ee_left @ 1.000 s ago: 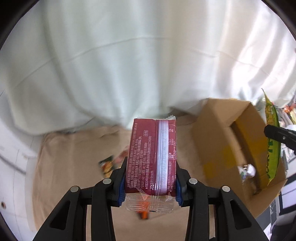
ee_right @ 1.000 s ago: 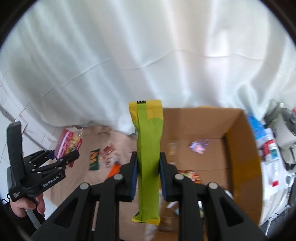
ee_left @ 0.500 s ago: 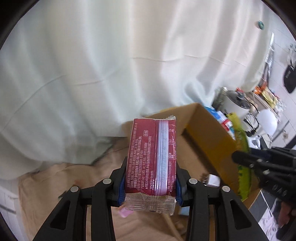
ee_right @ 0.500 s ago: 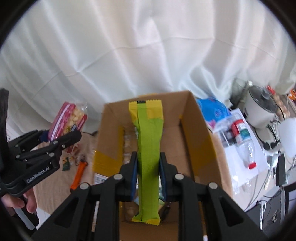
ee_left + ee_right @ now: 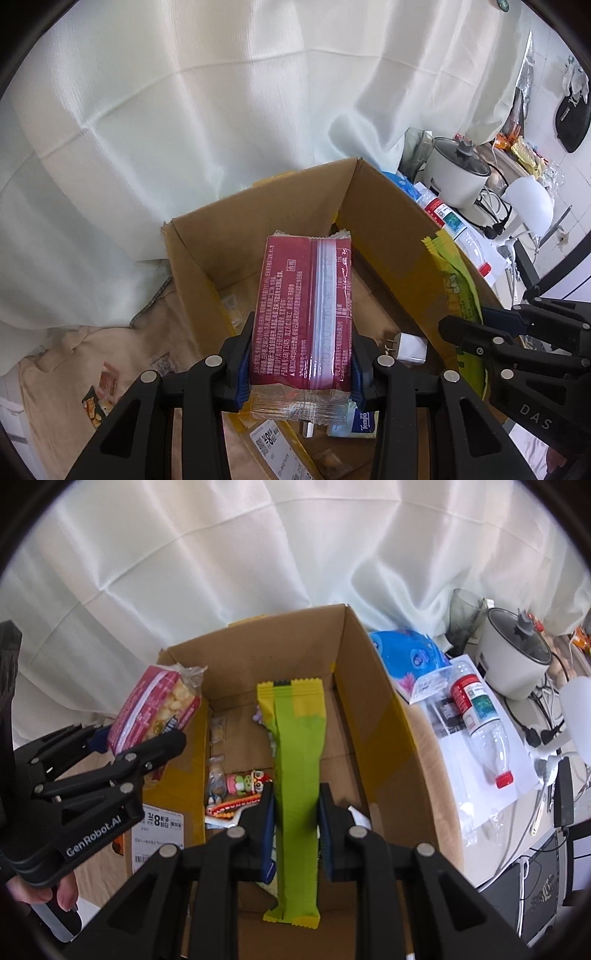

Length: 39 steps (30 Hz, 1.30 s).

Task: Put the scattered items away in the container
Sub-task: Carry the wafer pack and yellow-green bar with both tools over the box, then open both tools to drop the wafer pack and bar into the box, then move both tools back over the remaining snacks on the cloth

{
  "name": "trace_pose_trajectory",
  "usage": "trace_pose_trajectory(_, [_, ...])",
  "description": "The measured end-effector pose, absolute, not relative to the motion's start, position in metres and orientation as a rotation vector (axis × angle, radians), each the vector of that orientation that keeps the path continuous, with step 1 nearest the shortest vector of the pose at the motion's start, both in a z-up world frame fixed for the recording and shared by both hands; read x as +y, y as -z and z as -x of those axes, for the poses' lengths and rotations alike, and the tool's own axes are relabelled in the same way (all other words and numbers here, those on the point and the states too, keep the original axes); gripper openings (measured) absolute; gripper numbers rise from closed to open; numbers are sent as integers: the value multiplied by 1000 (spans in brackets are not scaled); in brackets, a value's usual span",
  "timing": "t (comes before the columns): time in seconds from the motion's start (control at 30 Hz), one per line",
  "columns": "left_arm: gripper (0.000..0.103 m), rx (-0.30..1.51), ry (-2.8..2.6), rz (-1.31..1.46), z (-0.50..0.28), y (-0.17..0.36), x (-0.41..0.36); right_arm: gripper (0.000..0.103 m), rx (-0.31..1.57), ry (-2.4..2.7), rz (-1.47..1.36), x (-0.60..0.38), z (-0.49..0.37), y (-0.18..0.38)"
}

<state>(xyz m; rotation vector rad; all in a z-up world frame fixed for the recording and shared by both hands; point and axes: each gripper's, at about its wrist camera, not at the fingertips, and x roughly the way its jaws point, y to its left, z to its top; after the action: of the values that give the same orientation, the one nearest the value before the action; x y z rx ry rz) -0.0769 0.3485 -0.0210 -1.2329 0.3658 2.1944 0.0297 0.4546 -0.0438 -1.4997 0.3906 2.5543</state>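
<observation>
My left gripper (image 5: 301, 363) is shut on a red snack packet (image 5: 304, 306) with a clear stripe, held above the open cardboard box (image 5: 258, 210). In the right wrist view that same red packet (image 5: 155, 710) hangs over the box's left wall. My right gripper (image 5: 295, 829) is shut on a long green and yellow packet (image 5: 297, 775), upright over the inside of the cardboard box (image 5: 365, 701). The green packet (image 5: 460, 291) shows at the box's right wall in the left wrist view. Small toys and wrappers (image 5: 242, 786) lie on the box floor.
A beige cloth (image 5: 74, 369) with a few small packets (image 5: 99, 391) lies left of the box. To the right are a blue pack (image 5: 406, 657), a plastic bottle (image 5: 480, 723) on white paper, and a rice cooker (image 5: 517, 653). White drape hangs behind.
Both grippers have swung right and come over the box, each still holding its packet. The box interior now fills the middle of both views.
</observation>
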Motion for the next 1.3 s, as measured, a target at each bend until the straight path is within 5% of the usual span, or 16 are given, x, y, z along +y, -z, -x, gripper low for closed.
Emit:
trace_pose_trajectory(0.23, [42,373,-2188,1242,82,22,350,31,378,-2540,1522,455,-26,42])
trace_pose_trajectory(0.4, [42,431,-2175,1237,81,26,357,67,379,-2532,1488,456,-30,37])
trace_pose_trajectory(0.43, [46,409,-2186,1227,81,25,356,72,386,-2528,1477,457,-32,36])
trace_pose_trajectory(0.53, [90,359,-2204,1195,81,19,352,80,394,-2510,1441,462,-40,31])
trace_pose_trajectory(0.63, [103,345,-2207,1194,83,14,348,84,398,-2506,1405,465,-48,25])
trace_pose_trajectory(1.3, [103,262,-2308,1214,82,-6,280,97,300,-2557,1359,421,-45,-5])
